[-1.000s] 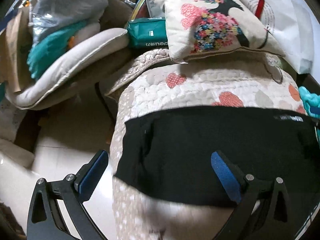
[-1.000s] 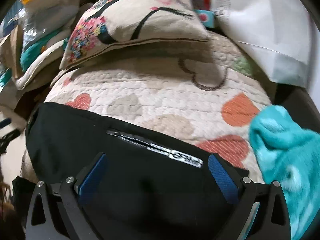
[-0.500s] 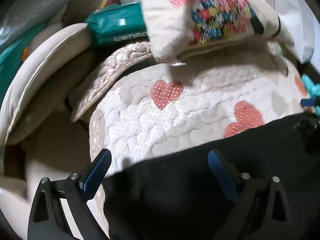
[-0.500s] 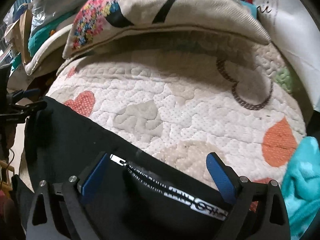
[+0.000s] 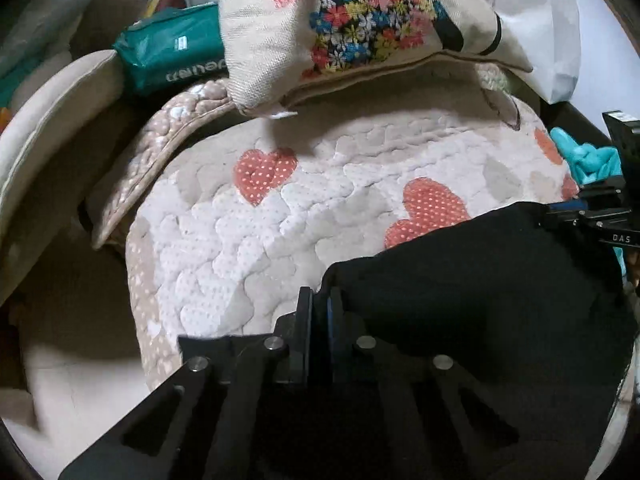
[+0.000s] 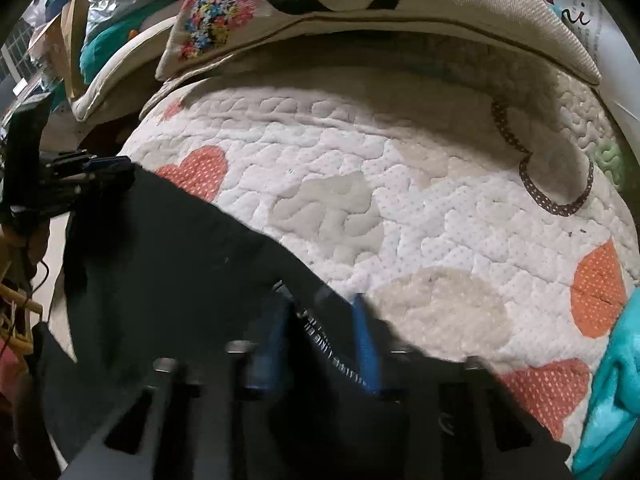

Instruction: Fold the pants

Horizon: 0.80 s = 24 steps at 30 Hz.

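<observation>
Quilted cover: a cream quilt with coral and grey hearts, spread over a rounded cushion-like surface, fills the middle of both views.
Pillow: an embroidered pillow with a bright flower patch lies at the far edge of the quilt, partly overlapping it.
Pants: black pants lie on the near part of the quilt, their far edge running slantwise across it; a strip with white lettering shows on the right end.
White bag: a white plastic bag sits far right, behind the pillow; whether anything is inside it, I cannot tell.
Green pack: a sealed teal packet lies far left, wedged between the pillow and a beige cushion.
Teal cloth: a fluffy turquoise cloth rests at the right edge of the quilt.
Left gripper: the left gripper has its fingers together, clamped on the left corner of the pants.
Right gripper: the right gripper, blurred in its own view, has its fingers pinched on the pants at the lettered strip.
</observation>
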Each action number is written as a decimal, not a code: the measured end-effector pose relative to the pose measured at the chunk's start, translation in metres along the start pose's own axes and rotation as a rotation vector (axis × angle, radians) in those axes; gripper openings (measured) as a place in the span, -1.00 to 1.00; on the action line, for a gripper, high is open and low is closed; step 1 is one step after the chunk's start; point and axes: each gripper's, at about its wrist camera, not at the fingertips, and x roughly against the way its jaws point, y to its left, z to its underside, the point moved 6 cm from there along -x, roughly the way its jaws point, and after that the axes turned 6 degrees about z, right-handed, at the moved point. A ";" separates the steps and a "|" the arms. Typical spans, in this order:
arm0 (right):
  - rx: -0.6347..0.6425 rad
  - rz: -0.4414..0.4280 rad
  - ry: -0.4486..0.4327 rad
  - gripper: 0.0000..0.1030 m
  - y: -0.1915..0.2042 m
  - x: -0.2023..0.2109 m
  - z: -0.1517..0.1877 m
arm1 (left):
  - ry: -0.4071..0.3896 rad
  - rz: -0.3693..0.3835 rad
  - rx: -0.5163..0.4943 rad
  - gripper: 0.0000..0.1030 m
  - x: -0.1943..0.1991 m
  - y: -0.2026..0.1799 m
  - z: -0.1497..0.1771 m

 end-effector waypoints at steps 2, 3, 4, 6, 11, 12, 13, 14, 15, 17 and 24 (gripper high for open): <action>-0.008 0.008 -0.015 -0.86 0.001 0.011 0.001 | -0.014 -0.013 -0.006 -0.88 0.009 -0.007 0.002; -0.010 0.010 -0.020 -0.87 0.004 0.015 0.002 | -0.023 -0.020 -0.008 -0.88 0.015 -0.012 0.004; -0.003 0.020 -0.026 -0.88 0.007 0.022 0.004 | -0.029 -0.025 -0.010 -0.88 0.020 -0.013 0.004; 0.010 0.034 -0.031 -0.88 0.014 0.030 0.007 | -0.058 -0.030 0.002 -0.88 0.035 -0.019 0.007; 0.011 0.048 -0.059 -0.89 0.028 0.063 0.023 | -0.123 -0.036 0.031 -0.88 0.083 -0.026 0.020; 0.014 0.050 -0.061 -0.89 0.030 0.069 0.027 | -0.135 -0.038 0.030 -0.88 0.094 -0.030 0.026; 0.020 0.052 -0.064 -0.89 0.035 0.076 0.033 | -0.145 -0.039 0.028 -0.88 0.105 -0.037 0.034; 0.025 0.056 -0.066 -0.89 0.040 0.082 0.038 | -0.152 -0.042 0.026 -0.88 0.110 -0.042 0.037; 0.029 0.059 -0.067 -0.89 0.043 0.088 0.045 | -0.161 -0.043 0.026 -0.88 0.119 -0.049 0.045; 0.033 0.058 -0.068 -0.89 0.053 0.102 0.062 | -0.174 -0.036 0.034 -0.88 0.133 -0.059 0.062; 0.086 0.056 -0.014 -0.89 0.090 0.132 0.135 | -0.187 -0.035 0.078 -0.87 0.174 -0.099 0.141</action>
